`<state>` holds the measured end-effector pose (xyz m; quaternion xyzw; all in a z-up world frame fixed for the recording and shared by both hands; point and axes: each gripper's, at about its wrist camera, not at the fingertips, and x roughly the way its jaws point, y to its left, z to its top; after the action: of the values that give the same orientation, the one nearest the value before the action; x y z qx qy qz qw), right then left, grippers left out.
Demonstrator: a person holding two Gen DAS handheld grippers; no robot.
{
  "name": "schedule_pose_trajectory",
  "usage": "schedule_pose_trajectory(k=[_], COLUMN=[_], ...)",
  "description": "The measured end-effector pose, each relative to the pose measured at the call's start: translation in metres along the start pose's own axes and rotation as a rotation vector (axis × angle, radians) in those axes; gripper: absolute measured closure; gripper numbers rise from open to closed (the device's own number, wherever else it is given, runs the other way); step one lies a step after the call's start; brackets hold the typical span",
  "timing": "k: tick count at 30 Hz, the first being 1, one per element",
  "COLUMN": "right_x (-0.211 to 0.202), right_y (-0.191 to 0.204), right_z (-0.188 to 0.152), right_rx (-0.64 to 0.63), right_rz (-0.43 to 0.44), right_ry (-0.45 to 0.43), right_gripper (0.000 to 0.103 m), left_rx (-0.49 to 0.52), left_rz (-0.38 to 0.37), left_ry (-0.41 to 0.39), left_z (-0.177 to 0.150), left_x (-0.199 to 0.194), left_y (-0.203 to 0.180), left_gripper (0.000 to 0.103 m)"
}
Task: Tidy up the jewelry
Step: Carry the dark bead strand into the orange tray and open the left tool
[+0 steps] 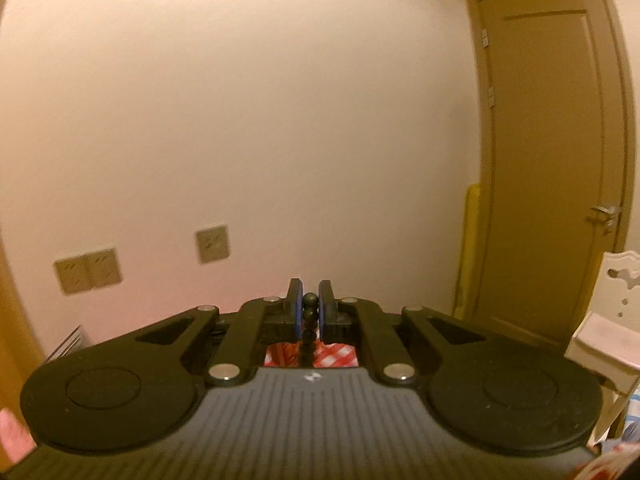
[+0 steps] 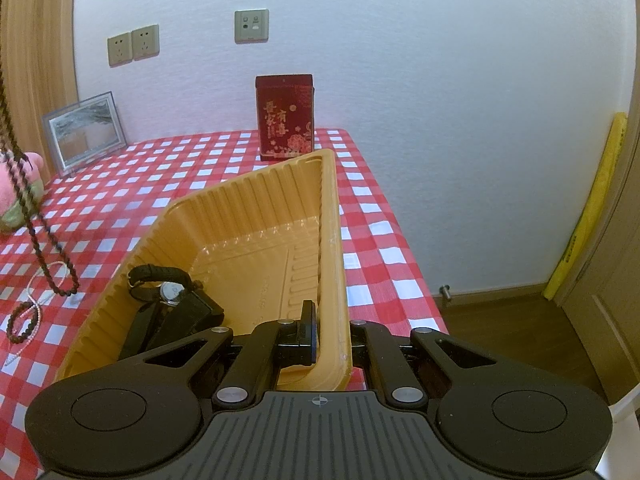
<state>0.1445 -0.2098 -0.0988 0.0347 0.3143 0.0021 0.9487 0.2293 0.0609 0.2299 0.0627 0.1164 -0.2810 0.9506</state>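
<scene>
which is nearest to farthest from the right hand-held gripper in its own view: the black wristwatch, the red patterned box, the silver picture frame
1. Black wristwatch, inside the yellow ribbed plastic tray that the right hand-held gripper clamps by its rim, just to the gripper's left.
2. Red patterned box, upright beyond the tray's far end, near the wall.
3. Silver picture frame, leaning at the table's far left corner.

We read only gold Chinese chars, approx. "番家有喜", on the red box [image 2: 285, 116] just behind the yellow tray [image 2: 256, 216]; nothing else legible.
</scene>
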Motion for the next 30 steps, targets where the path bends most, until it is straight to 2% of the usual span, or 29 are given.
schedule_pose_trajectory(k=[8,13,17,19,26,30], right_x=[-0.001,-0.002,-0.002,-0.002,-0.001,-0.002], right_y=[0.001,0.001,0.002,0.002,0.002,0.002], right_z=[0.000,0.001,0.000,0.000,0.000,0.001], right_rx=[0.004,0.006,0.007,0.007,0.009,0.005], right_rz=[-0.002,-0.003,-0.004,-0.003,-0.004,-0.004], right_ry=[0.000,-0.001,-0.003,-0.003,-0.002,-0.003], right_gripper=[0.098,0.098,0.098,0.098,0.098,0.098], left_rx=[-0.003,-0.030,-0.064,-0.088,-0.222,-0.259], left_rz=[-0.106,-0.188,-0.222,-0.231,-0.262,-0.260], left_ry=[-0.150,-0.155,-0.075,-0.005,0.293,0.405], left_z=[0.043,0.045,0.023,0.002,-0.110,-0.165], left_x=[0.004,0.019,0.044,0.061,0.117,0.139], left_y=[-0.020,-0.036,-0.045,-0.048,-0.060,-0.065], left_gripper=[0.097,0.097,0.097,0.097,0.097,0.097])
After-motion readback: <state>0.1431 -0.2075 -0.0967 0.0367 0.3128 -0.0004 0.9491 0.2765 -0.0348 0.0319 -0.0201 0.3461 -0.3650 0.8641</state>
